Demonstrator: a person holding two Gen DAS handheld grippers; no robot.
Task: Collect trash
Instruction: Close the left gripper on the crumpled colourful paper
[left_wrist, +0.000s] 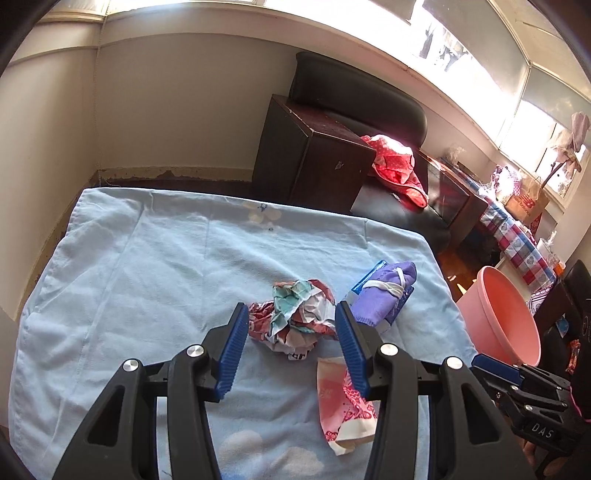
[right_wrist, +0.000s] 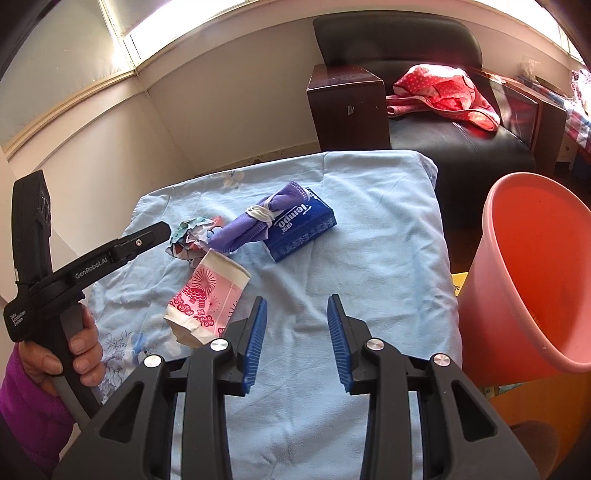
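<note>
A crumpled paper ball (left_wrist: 295, 317) lies on the light blue cloth (left_wrist: 147, 266). My left gripper (left_wrist: 291, 321) is open, its jaws on either side of the ball, empty. A pink and white paper cup (left_wrist: 341, 410) lies flattened near the right finger. A purple face mask (left_wrist: 380, 295) rests on a blue tissue pack (right_wrist: 301, 232). In the right wrist view the ball (right_wrist: 192, 238), the cup (right_wrist: 208, 299) and the mask (right_wrist: 258, 221) lie to the left. My right gripper (right_wrist: 297, 314) is open and empty above bare cloth. A pink bin (right_wrist: 532, 269) stands at the right.
The bin also shows in the left wrist view (left_wrist: 502, 317), beside the cloth's right edge. A dark armchair (right_wrist: 461, 147) with a red dotted cloth (right_wrist: 443, 92) and a dark wooden box (left_wrist: 314, 158) stand behind. A wall runs along the left.
</note>
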